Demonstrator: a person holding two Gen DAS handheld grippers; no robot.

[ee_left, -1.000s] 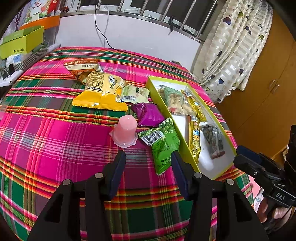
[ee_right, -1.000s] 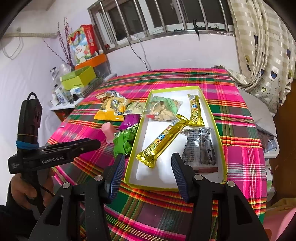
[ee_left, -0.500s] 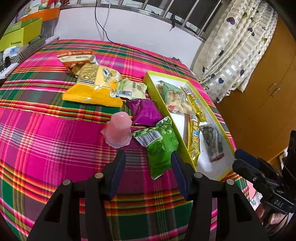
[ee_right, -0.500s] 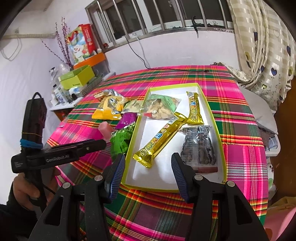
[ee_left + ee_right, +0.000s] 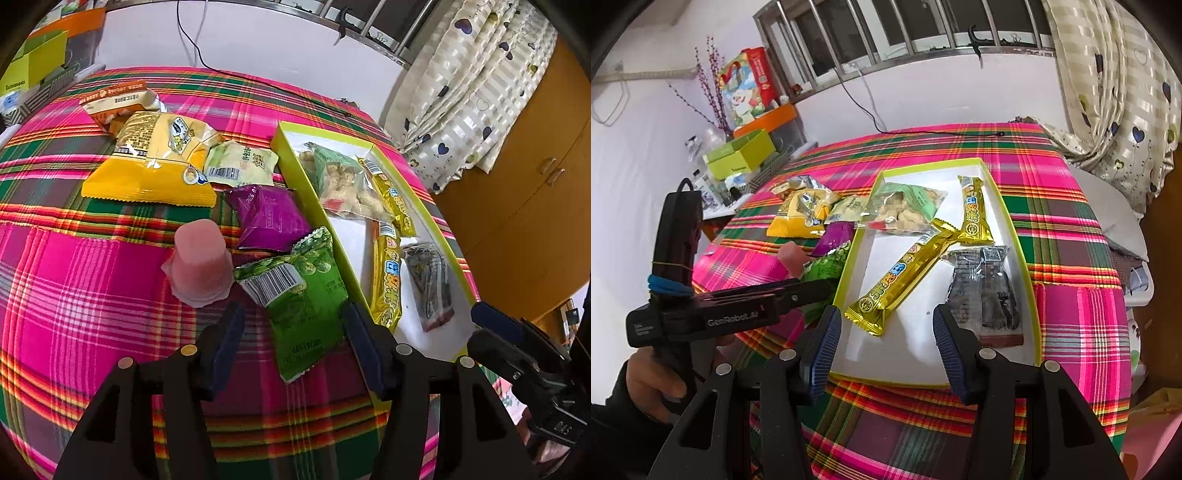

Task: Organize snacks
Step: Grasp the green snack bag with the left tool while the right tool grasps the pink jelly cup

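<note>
- Between the opening jaws of the left gripper [image 5: 291,341], nothing gripped: a crinkly green snack packet [image 5: 303,291] lies flat on plaid cloth [image 5: 85,273], its tail just ahead.
- Ahead-left, a pink jelly cup [image 5: 199,266]; beyond, a glossy purple pouch [image 5: 267,218] and yellow bag [image 5: 151,166].
- Right, the lime-rimmed box [image 5: 306,192] holds foil bars.
- Right gripper [image 5: 884,349] hangs wide, empty, over that box.

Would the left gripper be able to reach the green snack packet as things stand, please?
Probably yes. The left gripper, its jaws opening, hangs just above the green snack packet, which lies uncovered on the plaid cloth with its near end between the fingers.
</note>
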